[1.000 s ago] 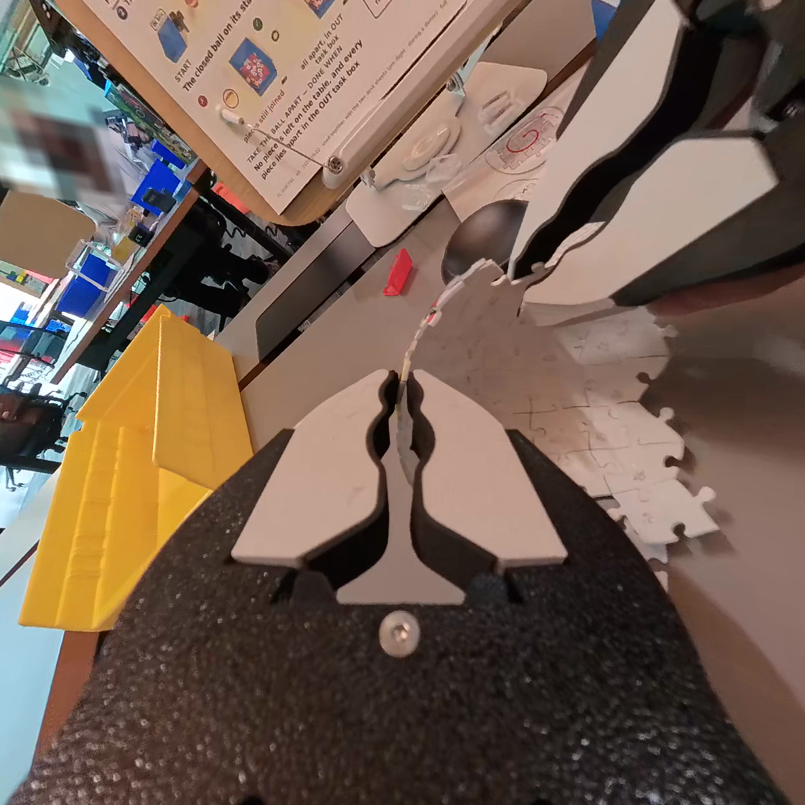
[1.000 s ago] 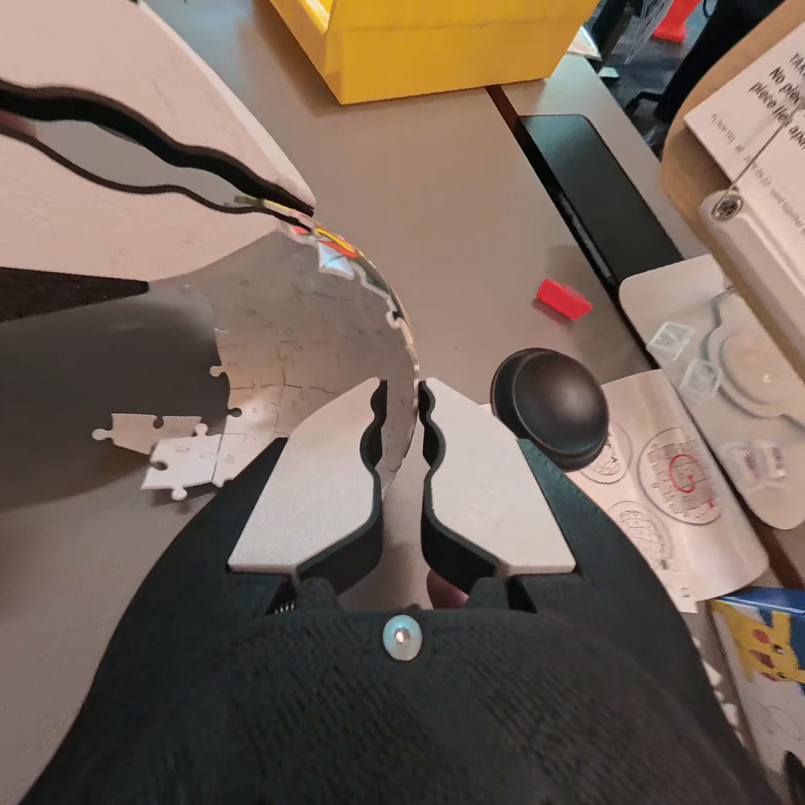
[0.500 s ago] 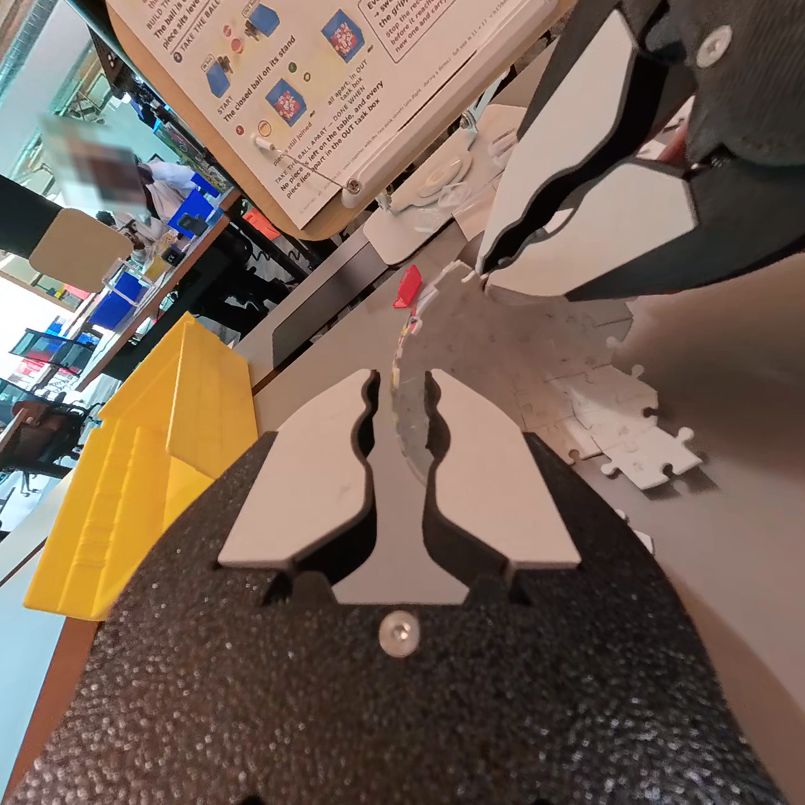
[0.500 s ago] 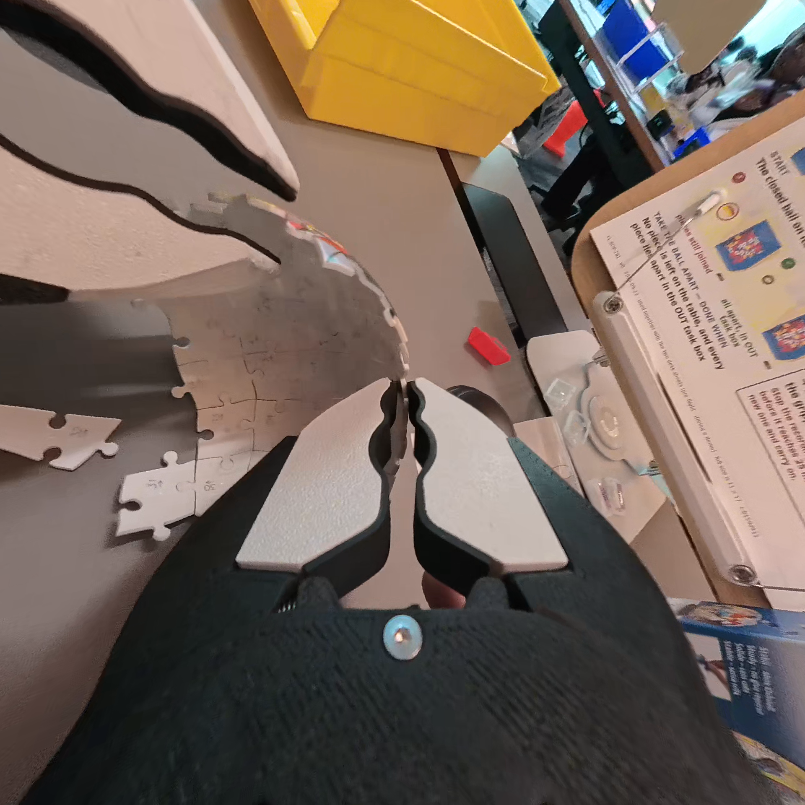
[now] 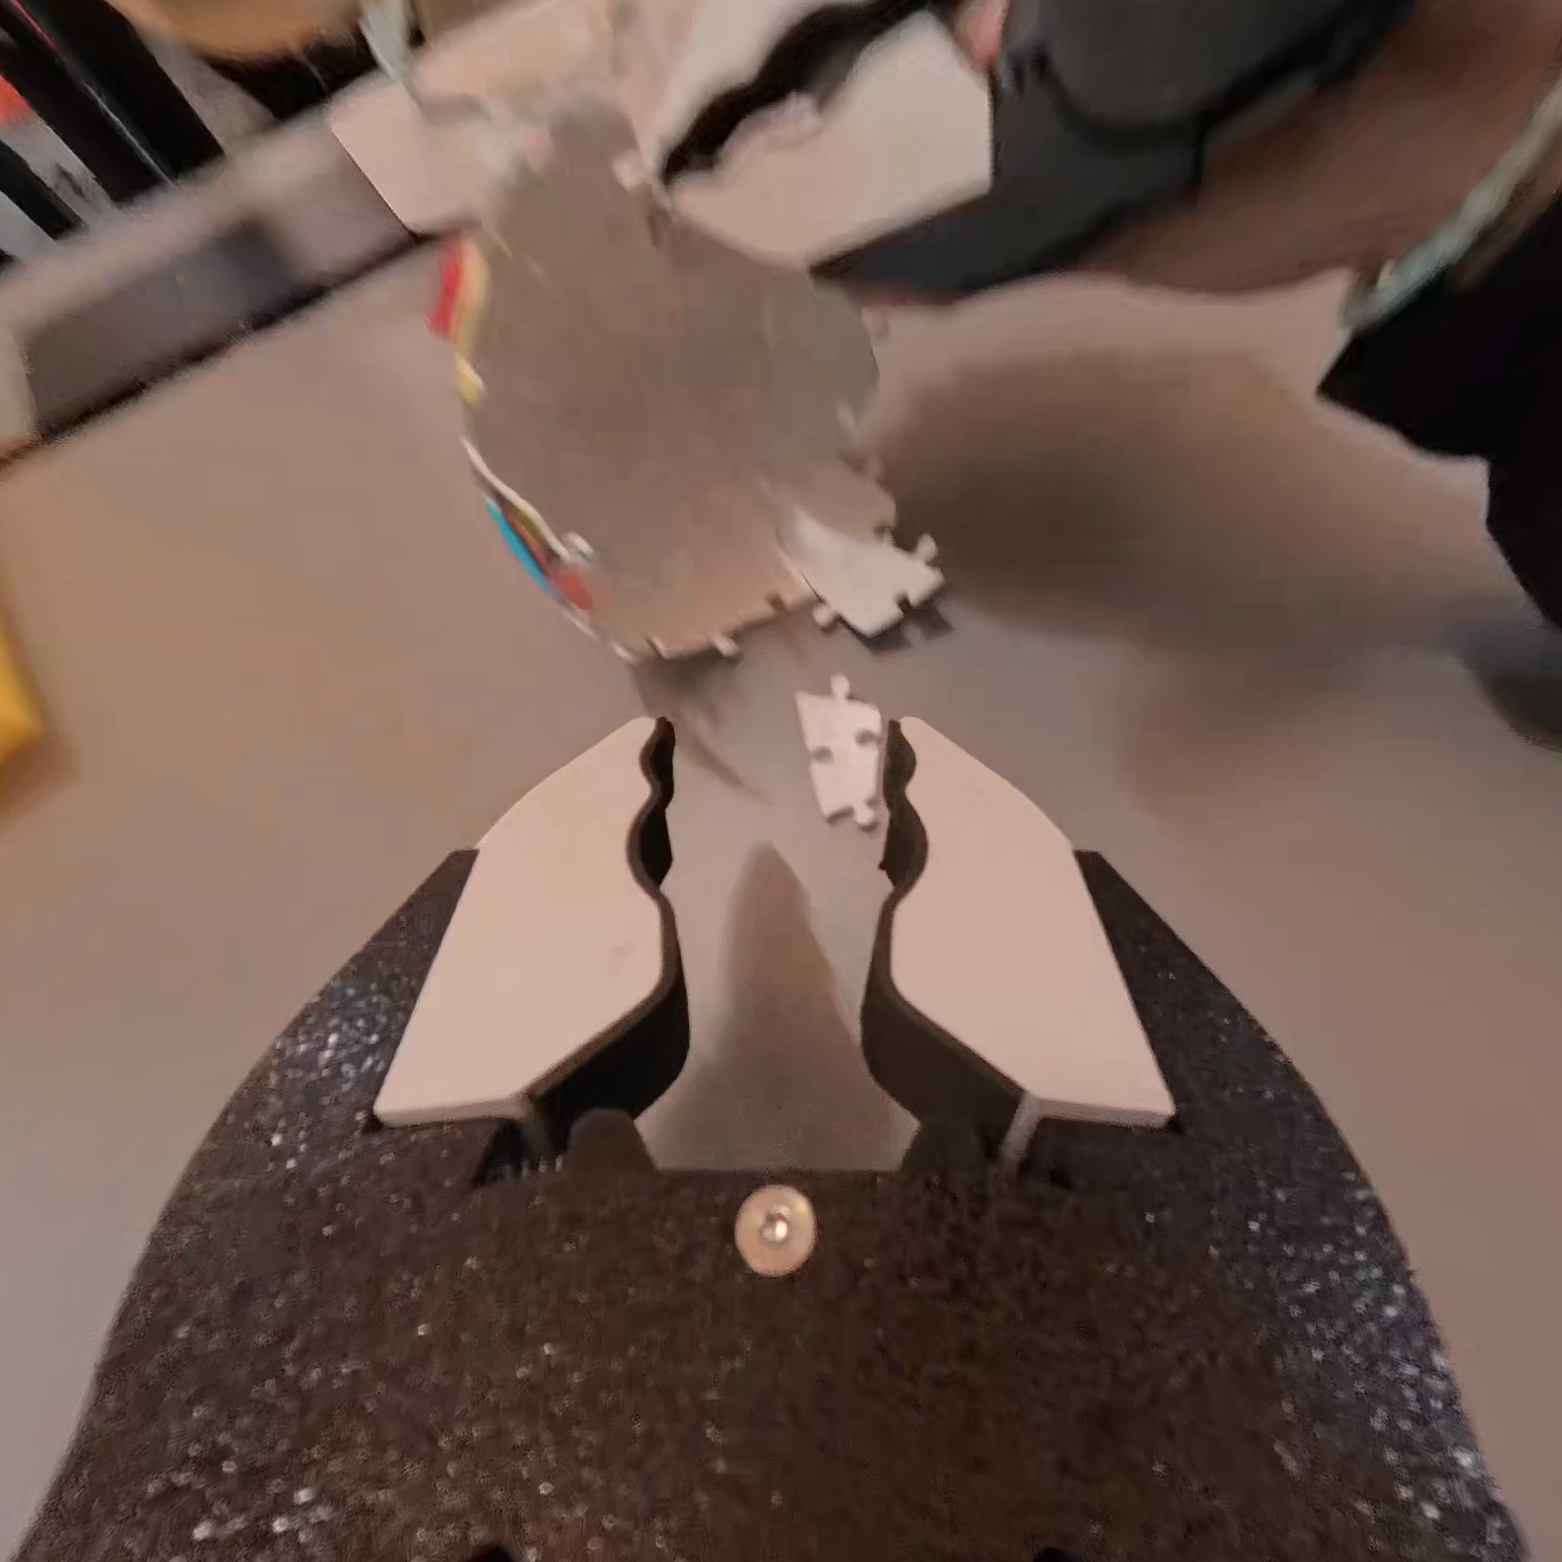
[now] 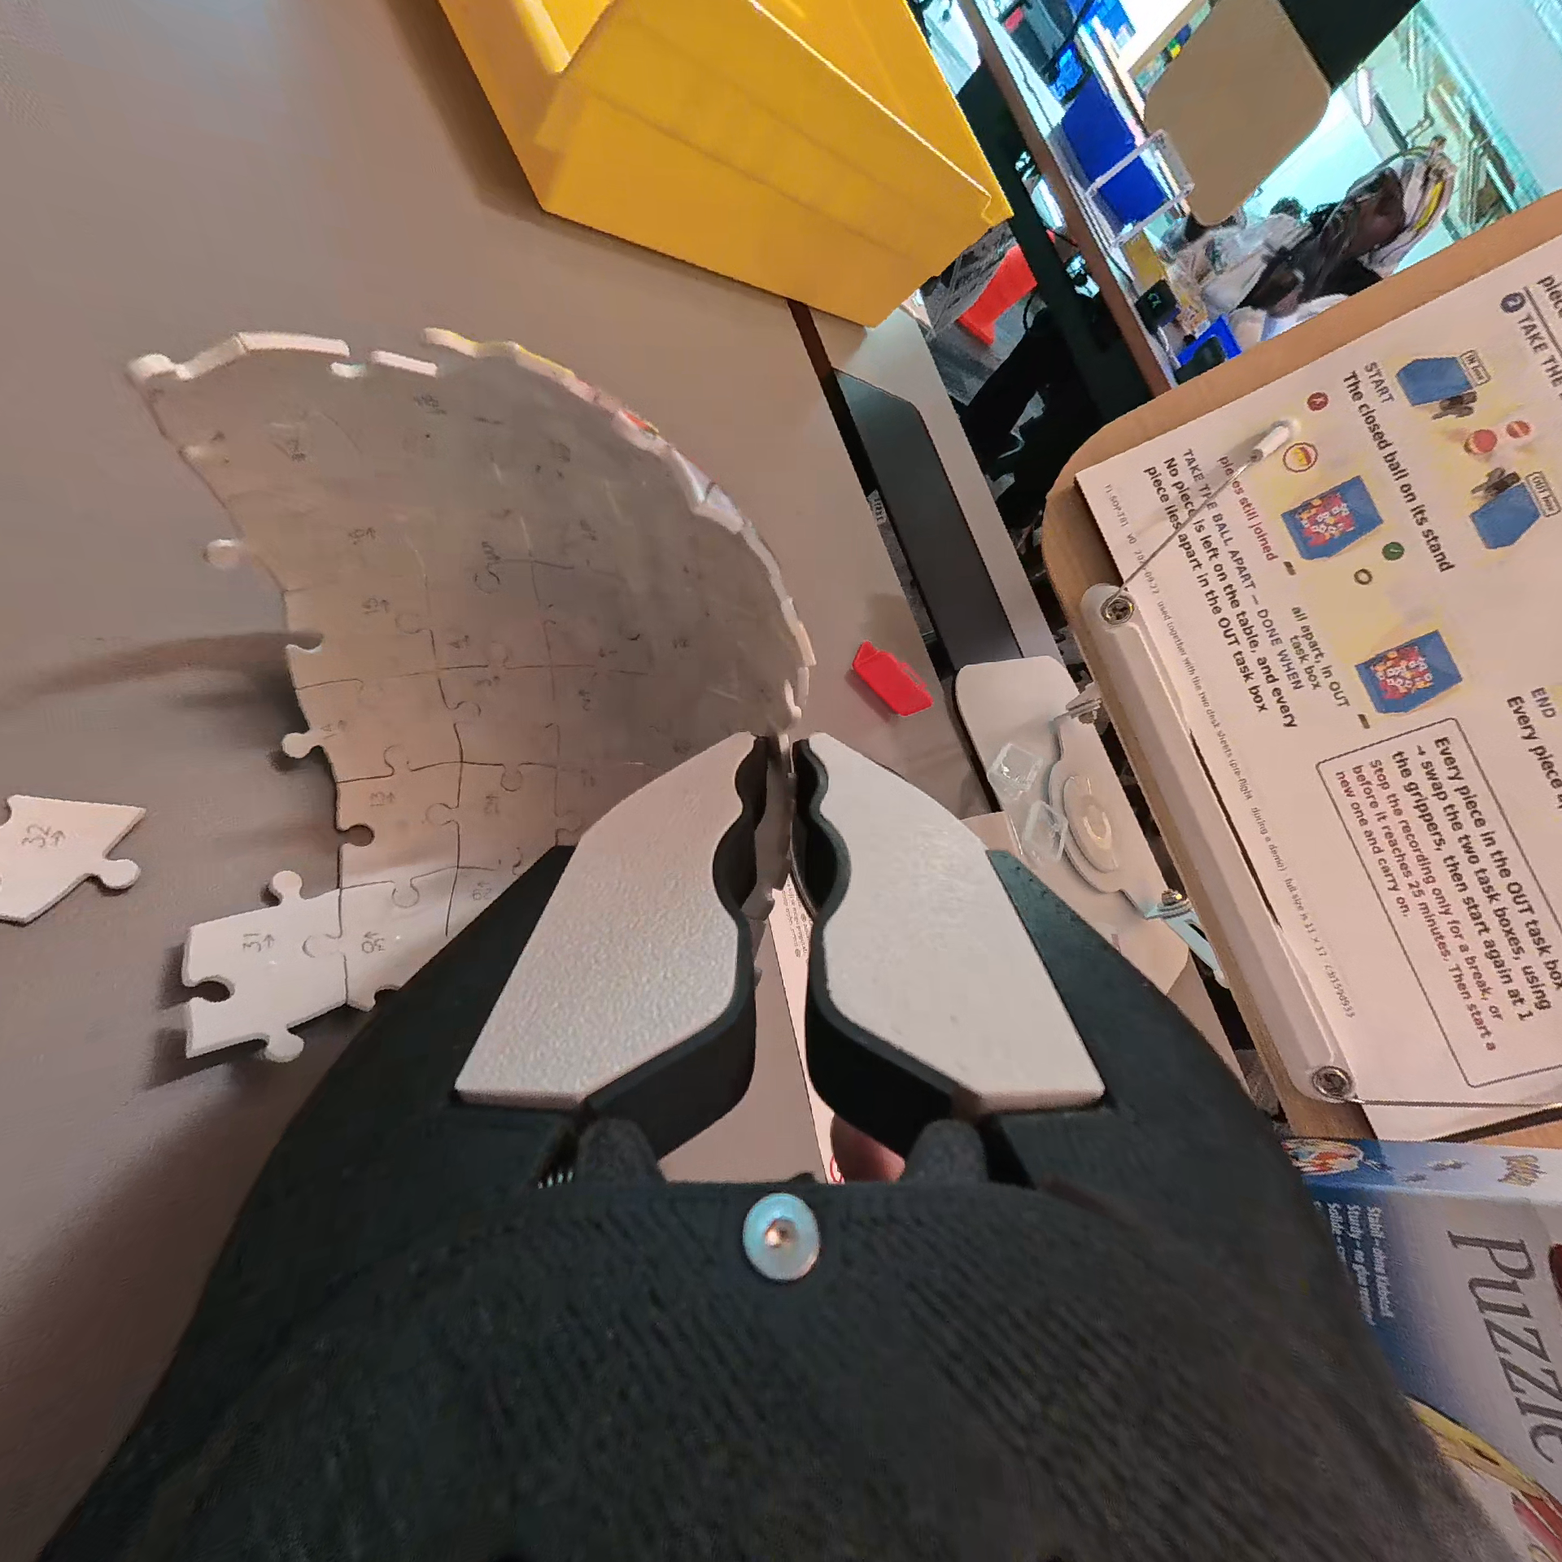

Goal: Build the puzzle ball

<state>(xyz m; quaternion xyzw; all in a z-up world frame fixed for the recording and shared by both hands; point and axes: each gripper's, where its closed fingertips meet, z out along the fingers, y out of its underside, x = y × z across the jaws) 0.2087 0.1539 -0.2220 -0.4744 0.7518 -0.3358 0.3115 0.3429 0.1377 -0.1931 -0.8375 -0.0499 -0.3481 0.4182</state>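
A loose puzzle piece lies flat on the grey table, left of the curved shell of joined pieces, matte grey inside with knobbed edges. The right gripper pinches its rim. The left gripper gapes, empty.

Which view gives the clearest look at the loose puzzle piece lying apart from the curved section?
The left wrist view: the loose puzzle piece lies whole on the table between the open left gripper fingers, though slightly blurred. The right wrist view shows it sharper but cut off at the frame's left edge, beside the curved puzzle section clamped by the right gripper.
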